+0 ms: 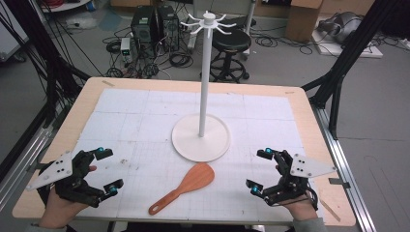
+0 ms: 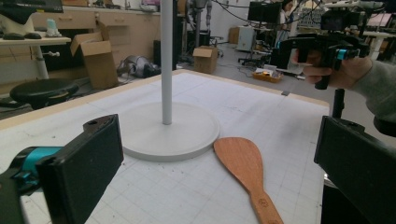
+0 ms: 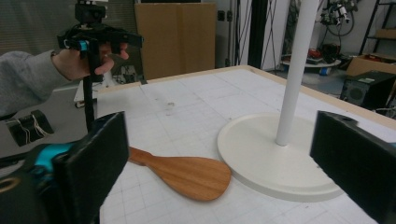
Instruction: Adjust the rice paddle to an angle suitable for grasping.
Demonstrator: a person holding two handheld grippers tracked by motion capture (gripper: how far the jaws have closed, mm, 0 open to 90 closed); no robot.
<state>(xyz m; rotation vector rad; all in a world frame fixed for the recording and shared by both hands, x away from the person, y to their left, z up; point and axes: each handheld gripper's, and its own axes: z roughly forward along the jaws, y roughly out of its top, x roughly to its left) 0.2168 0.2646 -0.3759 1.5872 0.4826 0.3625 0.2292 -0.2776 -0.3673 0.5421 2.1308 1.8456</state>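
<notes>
A wooden rice paddle (image 1: pixel 186 186) (image 2: pixel 245 168) (image 3: pixel 184 173) lies flat on the gridded mat near the front edge, blade toward the stand. A white stand (image 1: pixel 202 136) (image 2: pixel 170 128) (image 3: pixel 280 154) with a round base, tall pole and hooked top rises at the table's middle. My left gripper (image 1: pixel 107 170) (image 2: pixel 219 172) hovers open at the front left, nothing between its jaws. At the front right my right gripper (image 1: pixel 258 170) (image 3: pixel 224 168) is open too, jaws wide apart and empty. Each gripper faces the paddle from its side.
A white gridded mat (image 1: pixel 145 125) covers most of the wooden table (image 1: pixel 87 96). Behind the table are a black stool (image 1: pixel 231 46), computer towers (image 1: pixel 154 26), cables and cardboard boxes (image 1: pixel 303 17) on the floor. Black frame legs (image 1: pixel 338 72) stand at both sides.
</notes>
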